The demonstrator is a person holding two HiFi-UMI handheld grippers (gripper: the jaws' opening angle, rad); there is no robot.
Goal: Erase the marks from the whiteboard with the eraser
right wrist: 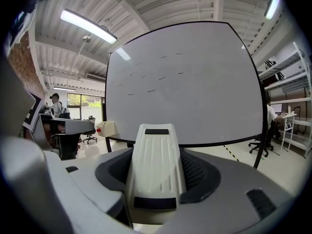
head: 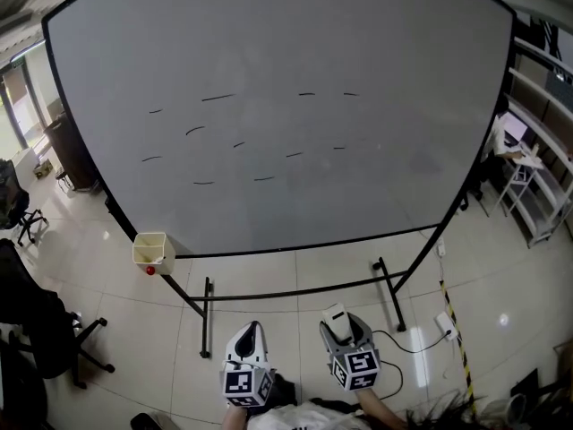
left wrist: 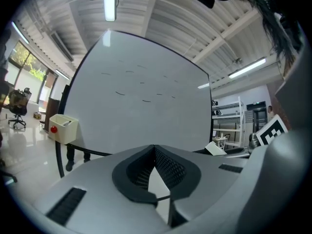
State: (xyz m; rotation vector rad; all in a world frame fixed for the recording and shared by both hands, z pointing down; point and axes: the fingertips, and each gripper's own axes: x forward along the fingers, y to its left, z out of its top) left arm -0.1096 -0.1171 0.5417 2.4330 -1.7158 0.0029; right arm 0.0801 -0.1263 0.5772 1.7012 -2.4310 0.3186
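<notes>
Right gripper (head: 343, 325) clamps the white eraser (right wrist: 156, 165), well apart from the whiteboard (head: 376, 186). Left gripper (head: 252, 334): jaws closed, nothing between. Short black marks (head: 218, 98) cross the board's upper left.

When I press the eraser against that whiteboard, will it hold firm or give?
The whiteboard is a large panel on a thin frame with short feet, so it will probably flex or rock back under hard pressure. The eraser, clamped in the right gripper, looks like rigid ribbed plastic and shouldn't bend.

Smooth, faintly glossy whiteboard (head: 376, 186), ribbed white plastic eraser (right wrist: 156, 165), black frame (head: 207, 316) probably metal, shiny floor tiles (head: 295, 330)
</notes>
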